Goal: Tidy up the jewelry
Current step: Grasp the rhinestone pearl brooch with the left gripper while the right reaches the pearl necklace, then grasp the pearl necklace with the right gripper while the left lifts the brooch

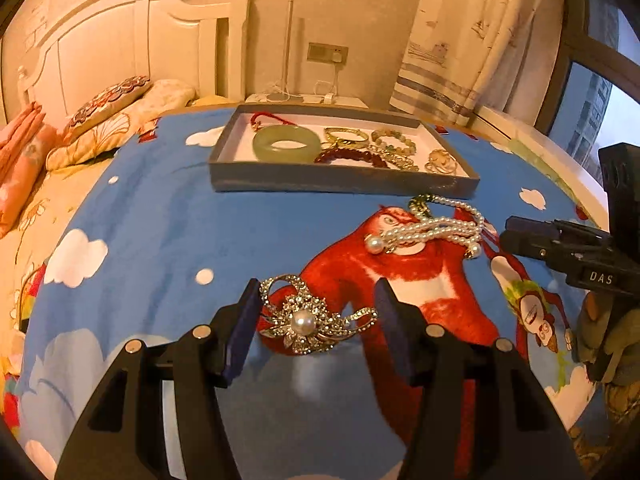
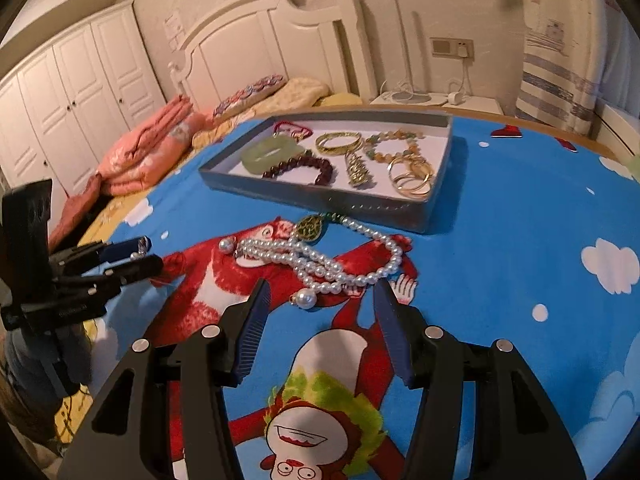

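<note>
- Left gripper (image 1: pixel 316 300) jaws are spreading around the brooch (image 1: pixel 310 318), partly hiding its edges.
- Right gripper (image 2: pixel 320 300) jaws are gaping, covering part of the pearl necklace (image 2: pixel 320 260).

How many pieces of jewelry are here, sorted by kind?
Bangles: 2, jade bangle, gold bangle
Bead bracelets: 2, dark red bracelet, pale stone bracelet
Pearl necklace: 1
Brooch: 1
Red cord: 1
Gold ornate pendant: 1
Gold hoop cluster: 1
Total: 9
</note>
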